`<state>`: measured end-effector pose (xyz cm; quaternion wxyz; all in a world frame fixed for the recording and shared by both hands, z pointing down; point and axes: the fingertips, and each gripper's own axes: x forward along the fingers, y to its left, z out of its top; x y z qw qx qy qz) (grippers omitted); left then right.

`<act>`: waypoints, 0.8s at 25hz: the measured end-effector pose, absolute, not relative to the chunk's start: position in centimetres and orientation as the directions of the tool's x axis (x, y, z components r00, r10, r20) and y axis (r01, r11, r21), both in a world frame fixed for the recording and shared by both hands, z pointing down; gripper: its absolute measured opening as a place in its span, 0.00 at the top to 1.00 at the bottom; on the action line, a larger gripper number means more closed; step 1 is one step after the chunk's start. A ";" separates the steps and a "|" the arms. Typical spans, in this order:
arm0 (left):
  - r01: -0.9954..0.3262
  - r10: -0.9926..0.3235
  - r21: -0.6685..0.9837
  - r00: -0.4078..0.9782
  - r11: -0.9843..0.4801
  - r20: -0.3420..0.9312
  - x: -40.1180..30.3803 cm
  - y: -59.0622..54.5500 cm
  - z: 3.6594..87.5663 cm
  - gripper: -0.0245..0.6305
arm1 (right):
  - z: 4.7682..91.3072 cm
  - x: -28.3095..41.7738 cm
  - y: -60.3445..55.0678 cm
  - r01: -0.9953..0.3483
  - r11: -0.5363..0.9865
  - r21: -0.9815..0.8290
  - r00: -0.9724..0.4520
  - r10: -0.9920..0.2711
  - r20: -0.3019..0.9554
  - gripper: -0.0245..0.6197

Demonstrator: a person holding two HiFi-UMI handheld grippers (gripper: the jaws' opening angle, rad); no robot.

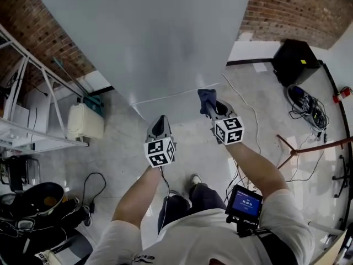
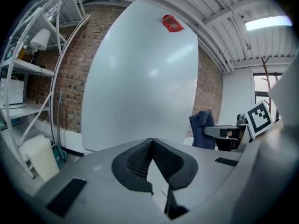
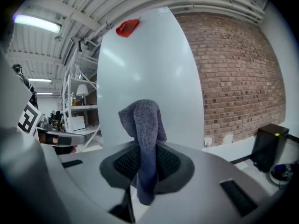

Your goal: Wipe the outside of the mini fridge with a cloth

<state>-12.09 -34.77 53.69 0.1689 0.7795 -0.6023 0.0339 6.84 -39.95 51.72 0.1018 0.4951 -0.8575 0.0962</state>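
Note:
The fridge (image 1: 154, 37) is a large, plain white surface straight ahead, filling the middle of the left gripper view (image 2: 140, 78) and the right gripper view (image 3: 149, 64). Something red (image 2: 172, 23) lies on its top edge. My right gripper (image 1: 214, 108) is shut on a blue-grey cloth (image 3: 142, 125), which sticks up past the jaws and hangs just short of the fridge's lower front edge. The cloth (image 1: 207, 99) does not clearly touch the fridge. My left gripper (image 1: 160, 123) is shut and holds nothing, level with the right one and a little back from the fridge.
A white metal shelf rack (image 1: 33, 109) stands at the left with a white canister (image 1: 85, 121) beside it. A black box (image 1: 295, 62) and tangled cables (image 1: 306, 106) lie at the right, by the brick wall. A black pot (image 1: 38, 199) sits lower left.

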 end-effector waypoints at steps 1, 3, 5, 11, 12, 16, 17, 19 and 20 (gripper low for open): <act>-0.950 -0.931 0.221 0.272 -0.220 0.242 -12.0 -34.3 51.3 0.96 | 49.0 6.7 -39.5 -0.863 0.502 -0.060 -0.500 -0.829 0.251 0.86; -0.949 -0.940 0.219 0.273 -0.227 0.207 -12.0 -33.0 46.6 0.96 | 43.8 6.3 -38.4 -0.847 0.529 -0.052 -0.527 -0.824 0.209 0.86; -0.947 -0.948 0.217 0.273 -0.235 0.164 -12.0 -31.6 42.3 0.96 | 39.1 5.8 -37.0 -0.822 0.568 -0.032 -0.565 -0.809 0.165 0.86; -0.947 -0.964 0.201 0.264 -0.251 0.041 -12.2 -27.0 33.8 0.96 | 30.5 5.6 -32.1 -0.768 0.640 0.019 -0.638 -0.767 0.068 0.86; -0.946 -0.964 0.200 0.265 -0.254 0.027 -12.5 -26.3 33.0 0.96 | 29.7 5.8 -31.4 -0.770 0.638 0.016 -0.636 -0.769 0.057 0.86; -0.943 -0.961 0.189 0.276 -0.276 -0.027 -14.0 -22.8 30.5 0.96 | 27.6 6.2 -28.1 -0.794 0.607 0.005 -0.607 -0.794 0.029 0.86; -0.942 -0.959 0.181 0.282 -0.284 -0.036 -14.3 -21.8 30.1 0.96 | 27.3 6.2 -27.0 -0.801 0.598 0.002 -0.598 -0.801 0.024 0.86; -0.939 -0.954 0.168 0.297 -0.301 -0.047 -15.1 -19.5 29.9 0.96 | 27.0 5.7 -24.5 -0.813 0.582 -0.009 -0.582 -0.813 0.020 0.86; -0.937 -0.952 0.166 0.303 -0.307 -0.051 -15.6 -18.4 29.8 0.96 | 27.0 5.4 -23.2 -0.818 0.576 -0.012 -0.576 -0.817 0.020 0.86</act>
